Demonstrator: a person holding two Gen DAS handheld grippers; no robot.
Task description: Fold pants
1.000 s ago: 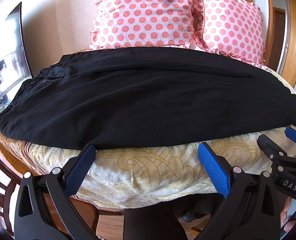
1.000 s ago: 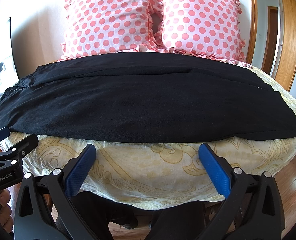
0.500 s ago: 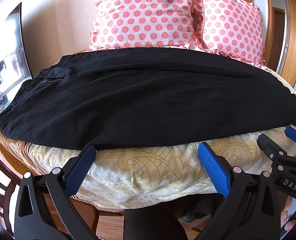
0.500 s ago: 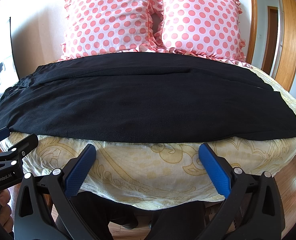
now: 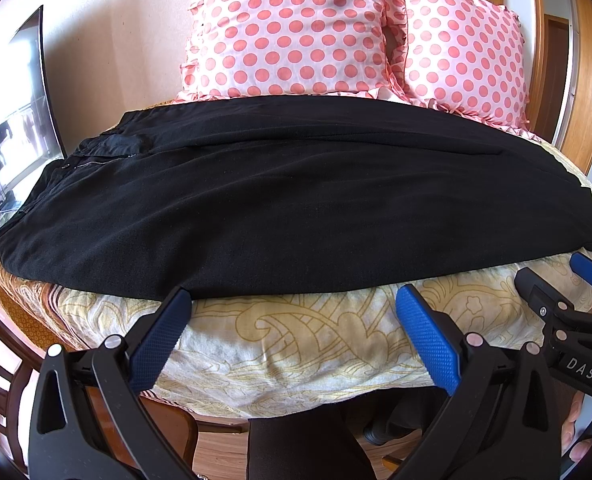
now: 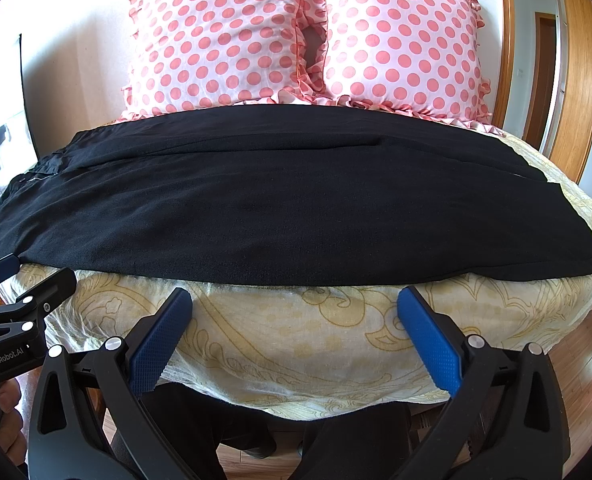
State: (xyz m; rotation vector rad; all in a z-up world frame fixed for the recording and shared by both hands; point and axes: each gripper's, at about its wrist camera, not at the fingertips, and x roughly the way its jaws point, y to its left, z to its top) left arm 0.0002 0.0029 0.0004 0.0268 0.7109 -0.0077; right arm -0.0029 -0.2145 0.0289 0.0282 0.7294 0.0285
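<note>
Black pants (image 5: 296, 200) lie flat across the bed, waistband and zipper at the left, leg ends at the right; they also show in the right wrist view (image 6: 287, 216). My left gripper (image 5: 293, 300) is open and empty, held just short of the pants' near edge over the bed's front. My right gripper (image 6: 296, 300) is open and empty, at the same near edge further right. Each gripper shows at the side of the other's view.
A yellow patterned bedcover (image 5: 296, 344) lies under the pants. Two pink polka-dot pillows (image 6: 223, 36) (image 6: 400, 40) lean on the wall behind. A window (image 5: 11, 112) is at the left, a wooden door frame (image 6: 576, 80) at the right, wooden floor below.
</note>
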